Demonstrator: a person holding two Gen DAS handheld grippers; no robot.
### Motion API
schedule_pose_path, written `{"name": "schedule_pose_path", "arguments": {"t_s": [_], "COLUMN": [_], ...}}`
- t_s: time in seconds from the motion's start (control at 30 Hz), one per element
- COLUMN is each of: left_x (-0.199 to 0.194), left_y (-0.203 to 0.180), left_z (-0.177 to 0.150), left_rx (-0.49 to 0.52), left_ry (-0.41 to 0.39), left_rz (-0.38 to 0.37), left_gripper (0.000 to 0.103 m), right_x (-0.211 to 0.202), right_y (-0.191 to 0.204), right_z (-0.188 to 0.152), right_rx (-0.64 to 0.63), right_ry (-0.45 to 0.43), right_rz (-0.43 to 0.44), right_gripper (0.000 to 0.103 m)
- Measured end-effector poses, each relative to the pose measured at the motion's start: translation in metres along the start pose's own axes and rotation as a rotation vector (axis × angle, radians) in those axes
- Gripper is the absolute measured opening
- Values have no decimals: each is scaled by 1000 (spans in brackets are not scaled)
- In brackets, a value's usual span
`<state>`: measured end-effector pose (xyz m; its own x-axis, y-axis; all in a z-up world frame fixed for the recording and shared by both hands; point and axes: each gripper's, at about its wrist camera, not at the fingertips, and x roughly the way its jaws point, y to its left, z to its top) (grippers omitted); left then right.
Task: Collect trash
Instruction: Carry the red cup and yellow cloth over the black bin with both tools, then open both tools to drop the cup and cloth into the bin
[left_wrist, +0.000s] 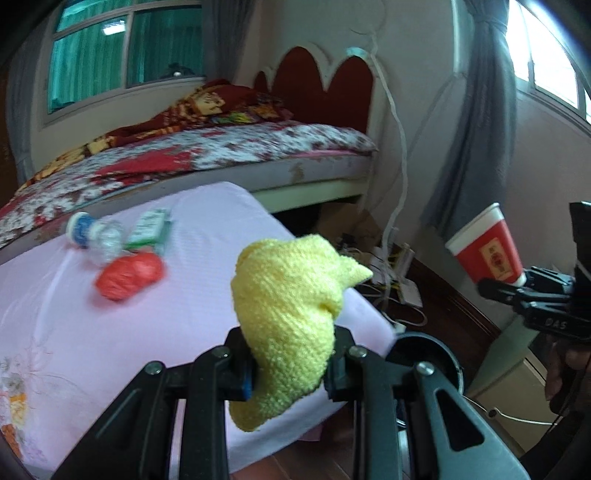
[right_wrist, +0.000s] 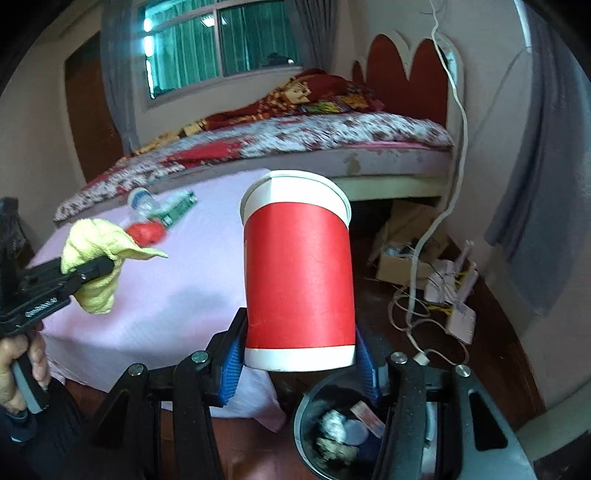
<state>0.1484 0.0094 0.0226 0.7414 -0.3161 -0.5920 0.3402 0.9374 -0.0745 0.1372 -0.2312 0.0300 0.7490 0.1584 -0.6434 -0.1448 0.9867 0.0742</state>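
My left gripper (left_wrist: 291, 369) is shut on a yellow knitted cloth (left_wrist: 291, 302) above the near corner of a pink-covered table (left_wrist: 110, 350). My right gripper (right_wrist: 299, 354) is shut on the base of a red paper cup (right_wrist: 299, 273), held upright and slightly tilted, above a dark round trash bin (right_wrist: 306, 413) with scraps inside. On the table's far side lie a clear bottle (left_wrist: 92, 232), a green-and-white carton (left_wrist: 151, 225) and a crumpled red bag (left_wrist: 129, 275). The left wrist view shows the cup (left_wrist: 487, 251) at the right and the bin's rim (left_wrist: 443, 350) beside the table.
A bed (left_wrist: 221, 151) with a patterned cover stands behind the table. On the wooden floor to the right lie a cardboard box (right_wrist: 402, 266), white cables (right_wrist: 410, 310) and small white adapters. A grey curtain (right_wrist: 535, 221) hangs at the right wall.
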Motion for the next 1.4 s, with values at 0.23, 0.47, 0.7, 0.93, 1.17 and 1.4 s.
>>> {"name": "schedule_pose_path", "arguments": {"t_s": [0.23, 0.47, 0.7, 0.93, 1.17, 1.4], "left_x": [22, 45, 65, 91, 117, 143], "left_y": [-62, -110, -142, -168, -178, -181], "left_z": [-11, -25, -49, -68, -85, -96], "left_rx": [59, 116, 155, 186, 197, 187], "left_ry": [50, 116, 201, 284, 354, 420], "left_rz": [-97, -169, -218, -255, -272, -294], "left_gripper": [28, 28, 28, 28, 28, 34], "right_x": [-1, 2, 16, 34, 64, 89], "right_y": [-40, -76, -97, -115, -122, -116], "right_z": [-28, -57, -98, -129, -155, -168], "right_rx": [25, 34, 17, 16, -13, -56], "right_ry": [47, 124, 240, 336, 434, 505], "right_rz": [-52, -98, -124, -137, -128, -106], "right_gripper": [54, 55, 55, 55, 55, 56]}}
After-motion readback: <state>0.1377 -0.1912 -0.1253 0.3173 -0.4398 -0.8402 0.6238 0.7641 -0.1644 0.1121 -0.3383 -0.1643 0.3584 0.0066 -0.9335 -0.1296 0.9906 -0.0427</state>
